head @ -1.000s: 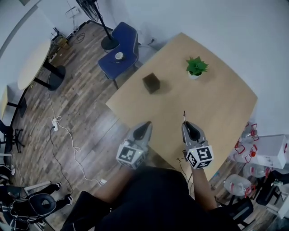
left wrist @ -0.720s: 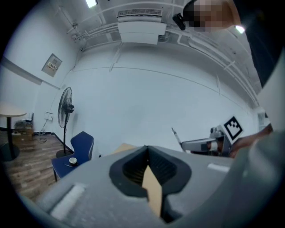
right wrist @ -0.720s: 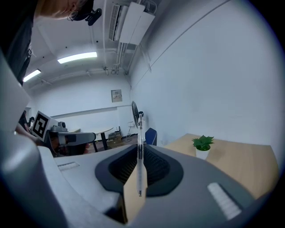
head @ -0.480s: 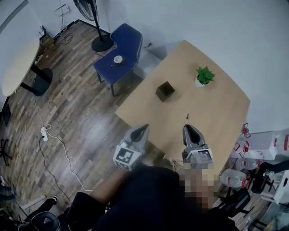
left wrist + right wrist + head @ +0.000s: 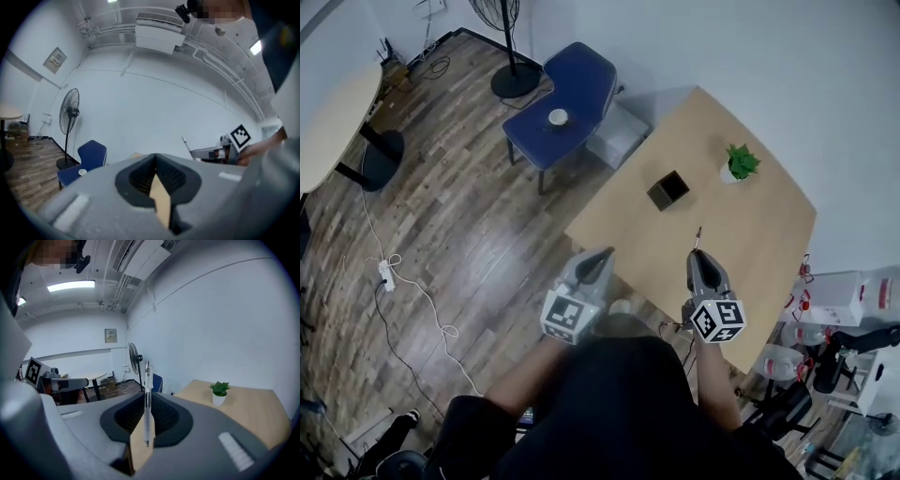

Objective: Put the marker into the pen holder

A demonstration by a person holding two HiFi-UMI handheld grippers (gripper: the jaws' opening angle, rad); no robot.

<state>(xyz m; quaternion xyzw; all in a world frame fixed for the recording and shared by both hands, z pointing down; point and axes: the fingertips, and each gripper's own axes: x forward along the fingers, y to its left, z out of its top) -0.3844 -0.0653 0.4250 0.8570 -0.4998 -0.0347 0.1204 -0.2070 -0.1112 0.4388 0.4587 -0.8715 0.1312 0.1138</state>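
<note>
A person stands at the near edge of a light wooden table (image 5: 750,246), seen from above, with a gripper in each hand. The right gripper (image 5: 697,257) is pinching the marker (image 5: 698,236). In the right gripper view, the thin, clear marker (image 5: 148,380) stands upright, clamped between the two pads at the jaw tips. Its lower end is level with the pads and most of its length rises above them. From above, the marker sticks out past the jaw tips, over the near part of the table.

The pen holder (image 5: 668,190), a small dark open-topped box, stands further in on the table, well apart from the marker and roughly in line with where the right gripper points. A small potted plant (image 5: 738,163) in a white pot sits beyond it, near the wall.

The left gripper (image 5: 605,255) is held beside the right one, off the table's edge and over the wooden floor (image 5: 441,216). Its jaws are pressed together with nothing between them. A blue chair (image 5: 567,98) with a small cup (image 5: 558,117) on its seat stands near the table's far corner.
</note>
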